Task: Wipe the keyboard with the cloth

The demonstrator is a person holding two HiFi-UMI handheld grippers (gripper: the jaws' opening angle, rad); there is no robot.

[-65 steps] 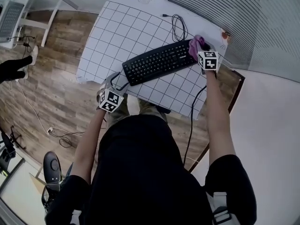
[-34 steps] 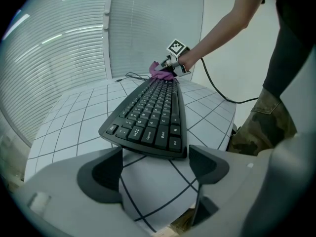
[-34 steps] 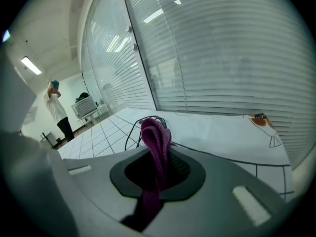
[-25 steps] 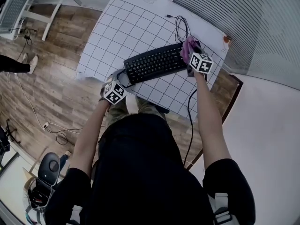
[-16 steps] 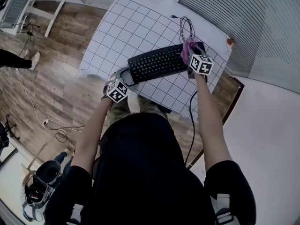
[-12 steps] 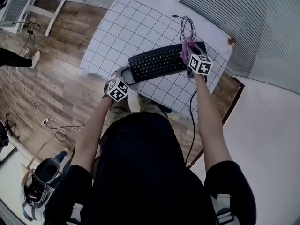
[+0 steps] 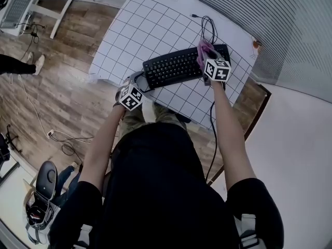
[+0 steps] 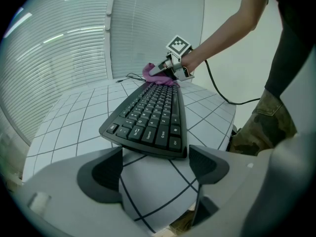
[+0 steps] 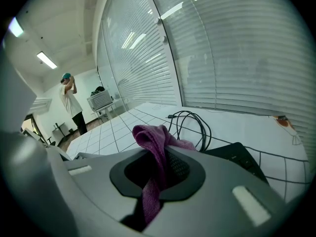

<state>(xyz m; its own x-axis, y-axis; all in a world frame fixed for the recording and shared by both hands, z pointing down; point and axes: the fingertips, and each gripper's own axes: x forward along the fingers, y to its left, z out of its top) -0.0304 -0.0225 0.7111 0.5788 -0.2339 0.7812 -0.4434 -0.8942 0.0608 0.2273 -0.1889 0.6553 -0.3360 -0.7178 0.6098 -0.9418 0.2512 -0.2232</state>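
Head view shows the right gripper [image 7: 208, 60], clamped on the pink cloth [image 7: 203, 47], now further in from the right end of the keyboard [image 7: 171, 67]: wiping is under way. The left gripper [image 7: 138, 82] is empty, its jaws wide apart, with the keyboard's left end just beyond its fingertips.

The person wears a black shirt [image 7: 155, 191] with short sleeves [image 7: 83, 201], and trousers [image 8: 266, 122] in a green and brown camouflage pattern. The left gripper [image 8: 155, 164] has a smooth, light grey shell, broad and rounded. Its two fingers [image 8: 101, 174] are dark grey, with a fine texture on the inner faces. The right gripper [image 9: 158, 169] has the same grey shell, with a small pale rectangular mark on each side of it. Each gripper carries a white cube [image 7: 130, 97] with black square markers on its faces. A thin black cable [image 7: 211, 134] hangs from the right gripper.
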